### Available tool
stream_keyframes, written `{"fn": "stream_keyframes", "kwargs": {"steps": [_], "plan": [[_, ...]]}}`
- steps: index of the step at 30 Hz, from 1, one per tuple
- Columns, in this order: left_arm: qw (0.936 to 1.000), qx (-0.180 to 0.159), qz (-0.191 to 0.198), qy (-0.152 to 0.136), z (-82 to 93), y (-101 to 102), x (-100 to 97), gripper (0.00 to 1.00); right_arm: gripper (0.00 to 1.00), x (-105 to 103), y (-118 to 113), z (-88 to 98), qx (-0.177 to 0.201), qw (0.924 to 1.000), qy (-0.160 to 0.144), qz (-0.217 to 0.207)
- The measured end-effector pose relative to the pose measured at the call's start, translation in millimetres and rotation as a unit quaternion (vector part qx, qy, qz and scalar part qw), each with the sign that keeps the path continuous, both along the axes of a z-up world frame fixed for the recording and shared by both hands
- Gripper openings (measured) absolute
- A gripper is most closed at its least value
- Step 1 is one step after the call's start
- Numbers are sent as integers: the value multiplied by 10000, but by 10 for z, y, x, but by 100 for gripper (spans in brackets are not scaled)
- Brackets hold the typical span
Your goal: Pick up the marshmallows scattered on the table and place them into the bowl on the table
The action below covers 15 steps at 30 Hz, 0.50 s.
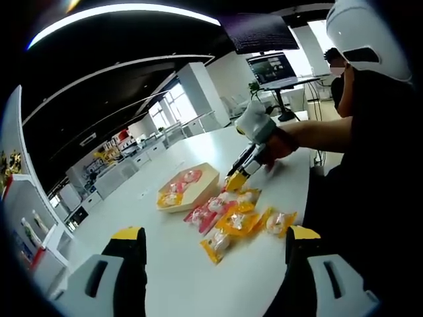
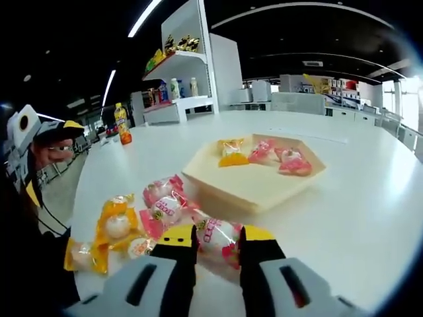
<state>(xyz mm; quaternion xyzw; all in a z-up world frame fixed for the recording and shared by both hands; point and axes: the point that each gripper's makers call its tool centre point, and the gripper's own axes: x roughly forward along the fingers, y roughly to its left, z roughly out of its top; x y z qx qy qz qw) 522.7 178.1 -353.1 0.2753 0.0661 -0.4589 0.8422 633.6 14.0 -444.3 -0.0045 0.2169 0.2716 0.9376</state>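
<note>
A shallow wooden bowl (image 1: 198,191) (image 2: 264,186) lies on the white table with pink and yellow marshmallow packs inside. Several more packs lie scattered in front of it, yellow ones (image 1: 241,221) (image 2: 115,224) and pink ones (image 1: 208,211) (image 2: 165,191). My right gripper (image 2: 218,235) is down at the pile, its jaws pressed against both sides of a pink marshmallow pack (image 2: 219,239) that rests on the table. From the left gripper view the right gripper (image 1: 236,179) reaches in held by a gloved hand (image 1: 254,124). My left gripper (image 1: 215,232) hovers open, well above the packs.
A white shelf (image 2: 182,86) with bottles and snacks stands past the table's far end, and an orange bottle (image 2: 122,127) stands near that edge. A person (image 1: 340,72) sits by a monitor (image 1: 271,66) in the background. Bare table (image 2: 370,218) surrounds the bowl.
</note>
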Motion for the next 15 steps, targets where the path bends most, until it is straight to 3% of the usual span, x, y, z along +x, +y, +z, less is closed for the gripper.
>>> {"fn": "stream_keyframes", "kwargs": {"steps": [2, 15], "plan": [[10000, 6, -8, 4, -2, -1, -8, 86, 22, -6, -2, 4, 1, 10000, -3, 3], [10000, -21, -5, -52, 52, -7, -17, 86, 22, -208, -329, 590, 371, 9979, -469, -232]]}}
